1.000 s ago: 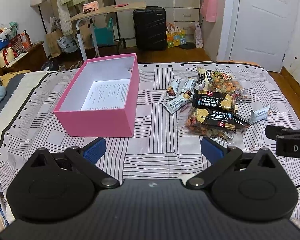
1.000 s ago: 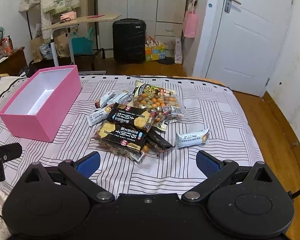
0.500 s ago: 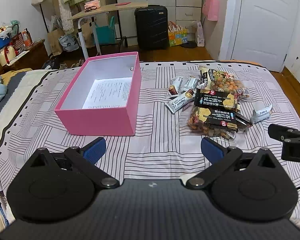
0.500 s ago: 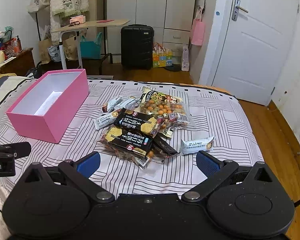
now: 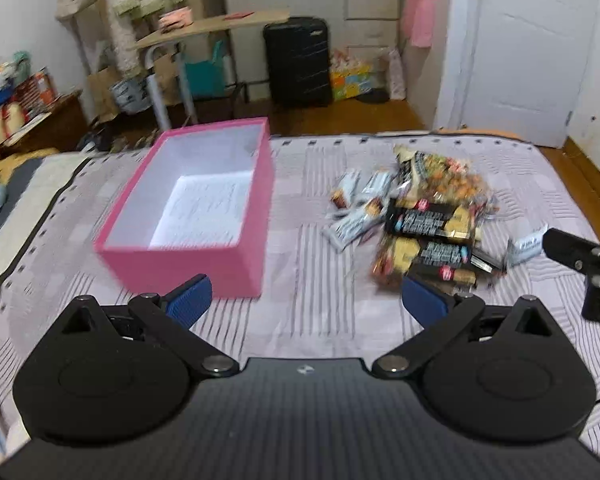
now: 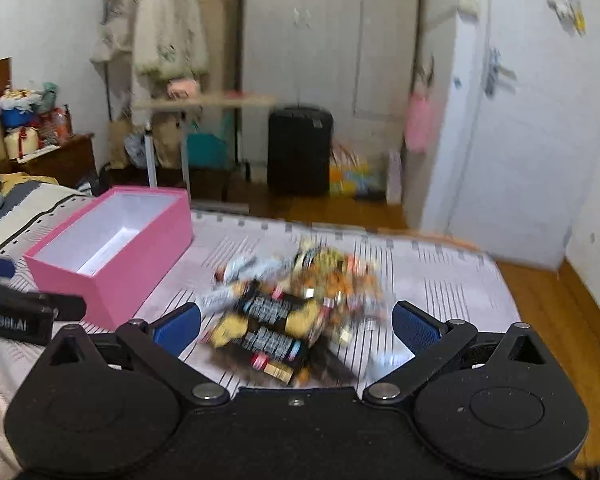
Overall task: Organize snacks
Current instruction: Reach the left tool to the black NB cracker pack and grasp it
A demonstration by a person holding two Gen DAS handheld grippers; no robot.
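An open pink box (image 5: 188, 220) (image 6: 112, 252) with a white inside lies on the striped bedsheet, nothing in it but a printed sheet. To its right lies a heap of snack packets (image 5: 420, 220) (image 6: 296, 312): black cracker packs, a clear bag of orange nuts, small white bars. My left gripper (image 5: 306, 298) is open above the sheet, between the box's near right corner and the heap. My right gripper (image 6: 296, 328) is open, low over the near side of the heap, with black packs between its blue fingers (image 6: 414, 330). Both views are motion-blurred.
The bed's far edge (image 5: 380, 138) drops to a wooden floor. Beyond stand a black suitcase (image 5: 298, 66), a folding table (image 5: 204, 32), hanging clothes and a white door (image 5: 532, 48). The other gripper's black body shows at the right (image 5: 588, 268) and at the left (image 6: 16, 312).
My right gripper has moved forward and down, so the snack heap now lies between its fingers. The left gripper has advanced a little toward the box and heap. Both stayed open.
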